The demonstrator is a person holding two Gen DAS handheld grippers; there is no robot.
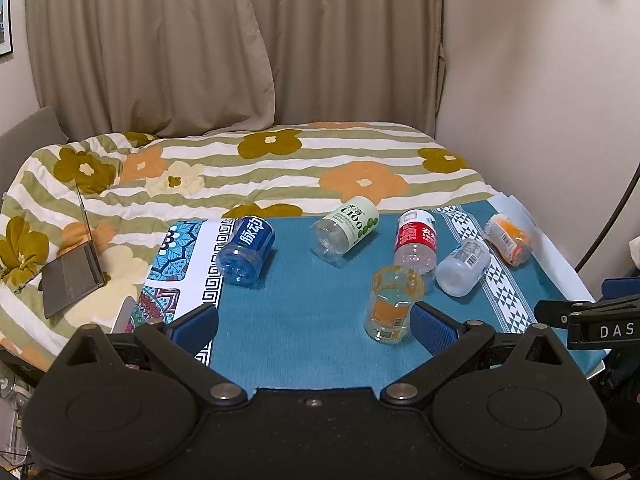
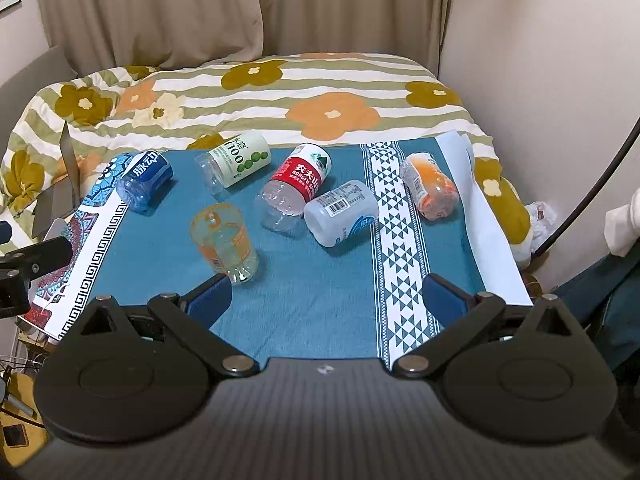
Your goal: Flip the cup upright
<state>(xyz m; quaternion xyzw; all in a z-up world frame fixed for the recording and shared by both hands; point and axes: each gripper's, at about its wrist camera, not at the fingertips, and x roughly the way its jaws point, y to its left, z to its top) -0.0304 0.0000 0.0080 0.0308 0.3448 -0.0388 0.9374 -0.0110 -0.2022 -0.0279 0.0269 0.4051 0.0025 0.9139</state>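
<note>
Cup (image 1: 391, 304) upright on teal cloth (image 1: 304, 328); bed (image 1: 280, 168), curtains (image 1: 200, 40) behind. Left gripper (image 1: 314, 326), right gripper (image 2: 326, 300) both spread, empty. Laptop (image 1: 74, 276) partly cut off.

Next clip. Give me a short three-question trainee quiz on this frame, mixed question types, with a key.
1. True or false: the orange cup stands upright on the blue cloth.
2. How many cups lie on their sides? A) three B) five C) six
3. Fill in: both the left gripper and the right gripper have their jaws ____.

Key: 1 true; 2 B, namely the blue cup, green cup, red cup, white cup and far orange cup; 3 open.
</note>
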